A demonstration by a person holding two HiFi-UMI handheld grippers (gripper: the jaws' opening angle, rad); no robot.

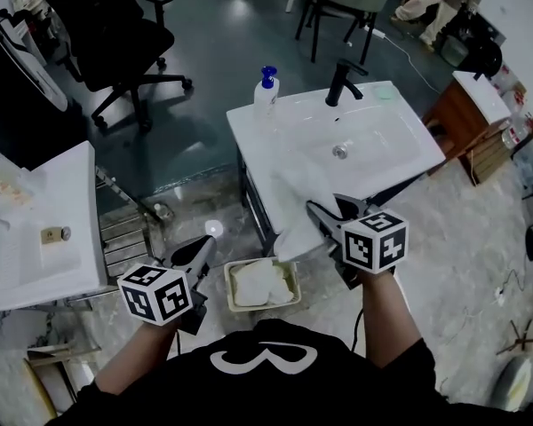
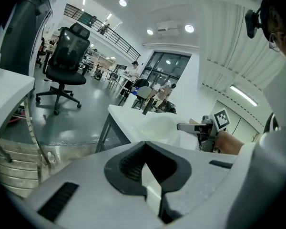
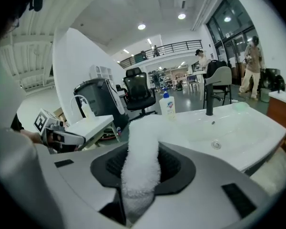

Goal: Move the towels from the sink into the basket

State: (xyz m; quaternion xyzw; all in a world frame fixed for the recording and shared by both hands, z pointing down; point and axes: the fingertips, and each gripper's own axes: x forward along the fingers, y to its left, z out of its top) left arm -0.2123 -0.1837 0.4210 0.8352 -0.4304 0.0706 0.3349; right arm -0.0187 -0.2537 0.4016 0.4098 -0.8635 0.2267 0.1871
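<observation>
A white towel (image 1: 298, 193) hangs over the front edge of the white sink (image 1: 373, 122), and my right gripper (image 1: 324, 213) is shut on it. In the right gripper view the fluffy towel (image 3: 142, 147) runs up from between the jaws of that gripper (image 3: 140, 178) toward the basin (image 3: 229, 132). On the floor below, the beige basket (image 1: 233, 278) holds folded white towels (image 1: 262, 284). My left gripper (image 1: 200, 251) hovers left of the basket, shut with nothing in it. In the left gripper view its jaws (image 2: 150, 194) meet, and the towel (image 2: 157, 125) is seen beyond them.
A soap bottle (image 1: 266, 91) and a black tap (image 1: 342, 82) stand on the sink's back rim. Another white counter (image 1: 44, 238) stands at the left with a metal rack (image 1: 124, 233) beside it. A black office chair (image 1: 115, 34) is behind, and a wooden cabinet (image 1: 475, 118) stands right of the sink.
</observation>
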